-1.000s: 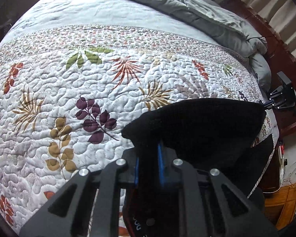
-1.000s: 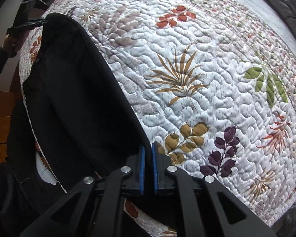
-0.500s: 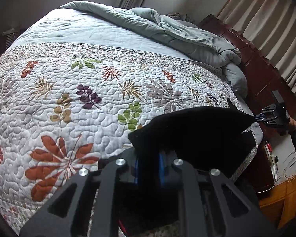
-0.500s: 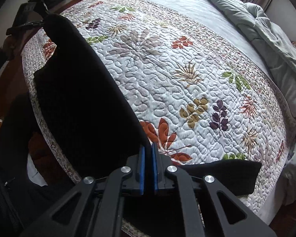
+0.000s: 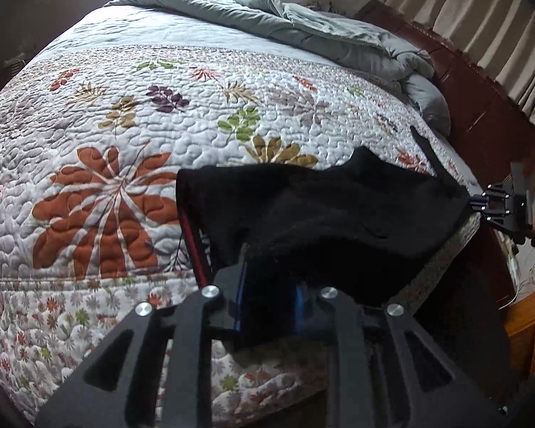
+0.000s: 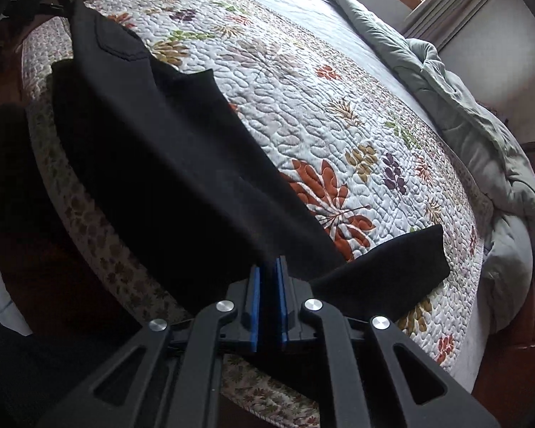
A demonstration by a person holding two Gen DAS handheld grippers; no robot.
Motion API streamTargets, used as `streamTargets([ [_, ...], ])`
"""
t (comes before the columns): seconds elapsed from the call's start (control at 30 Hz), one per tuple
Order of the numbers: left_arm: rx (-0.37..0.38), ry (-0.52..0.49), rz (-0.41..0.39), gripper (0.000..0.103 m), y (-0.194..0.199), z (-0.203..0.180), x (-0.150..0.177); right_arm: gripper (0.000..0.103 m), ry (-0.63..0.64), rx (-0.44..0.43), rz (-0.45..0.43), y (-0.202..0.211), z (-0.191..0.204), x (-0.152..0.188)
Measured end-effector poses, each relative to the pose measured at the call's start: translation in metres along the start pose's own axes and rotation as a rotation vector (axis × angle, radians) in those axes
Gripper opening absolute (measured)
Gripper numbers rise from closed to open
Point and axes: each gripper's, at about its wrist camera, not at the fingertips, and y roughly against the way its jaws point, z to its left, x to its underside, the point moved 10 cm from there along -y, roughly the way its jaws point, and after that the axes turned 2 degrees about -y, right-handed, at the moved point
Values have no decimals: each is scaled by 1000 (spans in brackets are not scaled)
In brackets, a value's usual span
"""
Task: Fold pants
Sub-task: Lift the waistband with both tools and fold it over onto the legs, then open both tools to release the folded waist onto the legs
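Note:
The black pants (image 5: pixel 331 214) hang stretched between my two grippers at the near edge of the bed. My left gripper (image 5: pixel 271 303) is shut on one end of the pants, cloth bunched between its blue pads. My right gripper (image 6: pixel 267 299) is shut on the other end; it also shows in the left wrist view (image 5: pixel 503 210) at the right. In the right wrist view the pants (image 6: pixel 167 164) run up toward the far left, and a fold of cloth (image 6: pixel 385 271) rests on the quilt to the right. The left gripper is hidden there in the dark top-left corner.
A floral quilt (image 5: pixel 132 149) covers the bed. A rumpled grey-green duvet (image 5: pixel 303 32) lies along the far side. A dark wooden bed frame (image 5: pixel 481 107) and curtains stand at the right. The quilt's border (image 6: pixel 89 214) drops over the near bed edge.
Both grippers have pulled back and up from the bed with the pants, so the near edge of the quilt now shows. The pants sag more between them.

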Motion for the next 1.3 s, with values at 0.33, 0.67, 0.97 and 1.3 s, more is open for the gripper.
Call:
streamTargets([
  [0.33,-71,-30,79,19,-9,15,53,9,85,117,49,-42,49,39],
  [0.67,-167,-29,-90,68,58,-12,39,12,112,116,90,-63,60,56],
  [0.97,-129,17,-154,90,0,-41,-9,56,-128,-86,27,-29,36,42],
  [1.3,-252,34,12,92,-51,-73,5,56,-357,-152,208,-71,-19,55],
])
